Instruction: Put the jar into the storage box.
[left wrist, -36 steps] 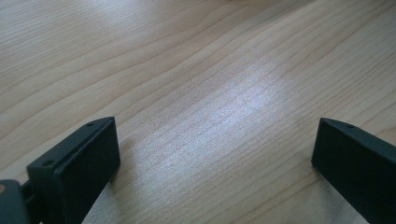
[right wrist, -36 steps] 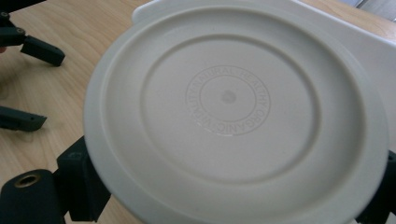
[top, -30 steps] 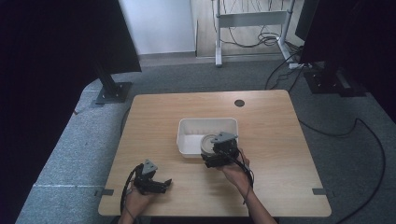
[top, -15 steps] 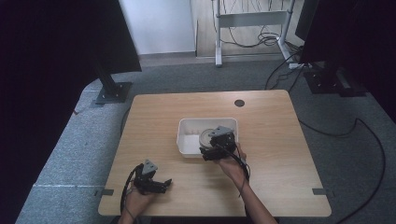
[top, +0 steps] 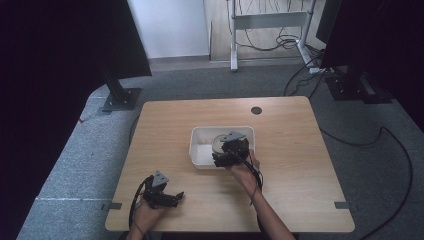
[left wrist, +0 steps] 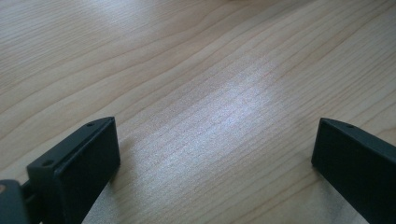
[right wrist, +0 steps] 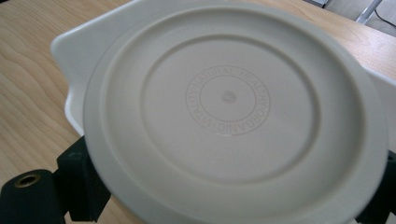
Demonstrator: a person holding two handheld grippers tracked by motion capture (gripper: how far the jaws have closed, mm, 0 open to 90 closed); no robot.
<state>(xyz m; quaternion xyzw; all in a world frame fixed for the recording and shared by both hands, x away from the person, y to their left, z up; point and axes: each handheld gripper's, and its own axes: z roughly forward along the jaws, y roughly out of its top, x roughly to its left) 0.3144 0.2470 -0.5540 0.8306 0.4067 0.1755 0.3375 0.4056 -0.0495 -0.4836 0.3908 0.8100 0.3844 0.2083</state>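
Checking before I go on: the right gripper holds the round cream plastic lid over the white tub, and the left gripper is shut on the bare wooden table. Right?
Not quite: the left gripper is open, not shut. The left gripper view shows its jaws standing wide apart over the bare wooden table. The rest holds: the right gripper holds the round cream plastic lid over the white tub.

Grey carpet (top: 75, 165) surrounds the wooden table (top: 300, 165); cables (top: 270, 30) trail near a white wall (top: 170, 25).
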